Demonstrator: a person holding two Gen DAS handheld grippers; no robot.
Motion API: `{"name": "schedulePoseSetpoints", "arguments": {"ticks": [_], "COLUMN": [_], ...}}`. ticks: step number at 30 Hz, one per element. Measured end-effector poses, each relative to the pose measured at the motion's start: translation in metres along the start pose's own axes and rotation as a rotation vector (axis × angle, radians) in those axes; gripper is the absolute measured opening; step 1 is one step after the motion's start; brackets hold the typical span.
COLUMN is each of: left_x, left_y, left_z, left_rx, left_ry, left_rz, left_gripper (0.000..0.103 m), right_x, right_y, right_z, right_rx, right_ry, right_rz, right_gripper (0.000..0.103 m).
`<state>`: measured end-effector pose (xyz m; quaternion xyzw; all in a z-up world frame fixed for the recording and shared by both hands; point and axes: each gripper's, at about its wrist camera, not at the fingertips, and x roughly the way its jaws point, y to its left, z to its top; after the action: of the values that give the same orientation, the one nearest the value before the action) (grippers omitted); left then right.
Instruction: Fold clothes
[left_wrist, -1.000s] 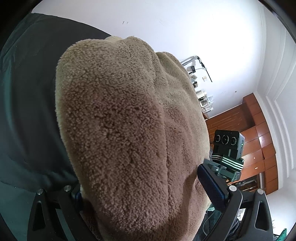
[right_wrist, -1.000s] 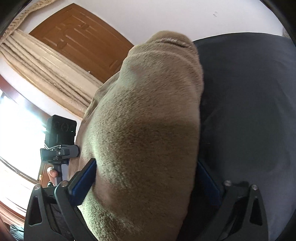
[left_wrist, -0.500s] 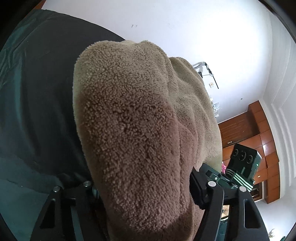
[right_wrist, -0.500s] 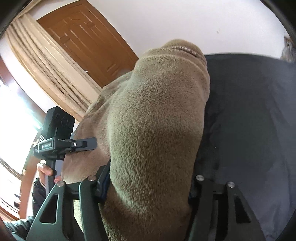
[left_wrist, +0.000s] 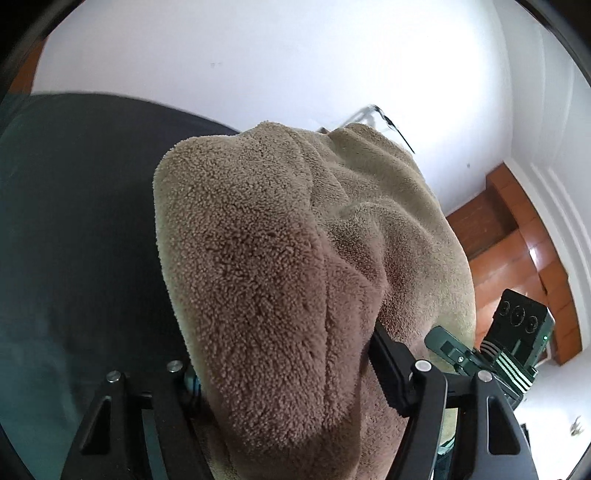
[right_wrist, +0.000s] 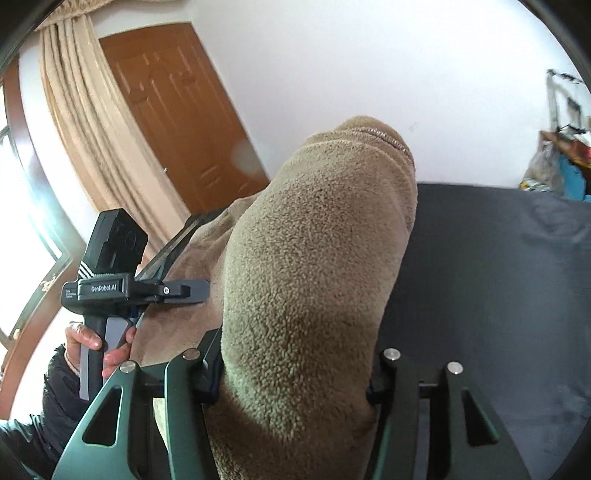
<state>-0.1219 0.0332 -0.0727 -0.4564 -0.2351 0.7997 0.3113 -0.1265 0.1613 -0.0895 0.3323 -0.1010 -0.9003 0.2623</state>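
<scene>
Pinching the brown fleece garment (left_wrist: 280, 295) between both sets of jaws, left gripper (left_wrist: 284, 384) and right gripper (right_wrist: 295, 373) each clamp a thick bunch. Right jaws have just been closing on it. Fleece runs from lower centre toward upper frame, above the dark surface (right_wrist: 498, 280).

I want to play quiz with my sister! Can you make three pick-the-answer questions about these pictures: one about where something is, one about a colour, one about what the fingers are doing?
1. Where is the wooden door?
A. behind the curtain
B. on the dark surface
C. under the garment

2. What colour is the fluffy garment?
A. blue
B. tan-brown
C. white

3. What are both grippers doing?
A. hanging empty
B. gripping the garment
C. holding a cup

Answers: 1 A, the curtain hangs in front of its edge. 2 B, its fleece is tan-brown. 3 B, the left gripper and the right gripper have fabric bunched between their fingers.
</scene>
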Motion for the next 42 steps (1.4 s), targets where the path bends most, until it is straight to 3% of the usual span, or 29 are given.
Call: {"name": "schedulePoseSetpoints", "arguments": {"ticks": [12,14,19,23,29,35,39,42], "left_x": [0.147,0.170,0.235,0.262,0.252,0.258,0.258,0.243], "left_y": [-0.147,-0.162,-0.199,-0.208,-0.186,-0.171,-0.165,-0.168], "left_z": [0.011,0.012,0.012,0.012,-0.004,-0.014,-0.018,-0.022], "left_rx": [0.142,0.153,0.169,0.176,0.193,0.129,0.088,0.109], "left_ry": [0.151,0.177,0.242,0.265,0.281,0.289,0.291,0.256], "left_rz": [-0.042,-0.046,-0.048,-0.039,-0.015,-0.025,-0.017,0.028], "left_gripper": [0.073,0.073,0.073,0.073,0.073,0.088,0.092,0.092], "right_x": [-0.131,-0.173,-0.211,-0.245,-0.204,-0.189,-0.202,-0.215], "right_y": [-0.119,-0.163,-0.219,-0.274,-0.287,-0.299,-0.262,-0.238], "right_z": [-0.034,-0.034,-0.047,-0.057,-0.052,-0.054,-0.069,-0.066], "right_rx": [0.140,0.160,0.219,0.259,0.321,0.329,0.320,0.303], "right_ry": [-0.118,-0.126,-0.128,-0.110,-0.079,-0.062,-0.037,-0.043], "right_rz": [-0.140,-0.164,-0.228,-0.245,-0.217,-0.220,-0.293,-0.358], "right_gripper": [0.057,0.057,0.057,0.057,0.058,0.062,0.083,0.085]}}
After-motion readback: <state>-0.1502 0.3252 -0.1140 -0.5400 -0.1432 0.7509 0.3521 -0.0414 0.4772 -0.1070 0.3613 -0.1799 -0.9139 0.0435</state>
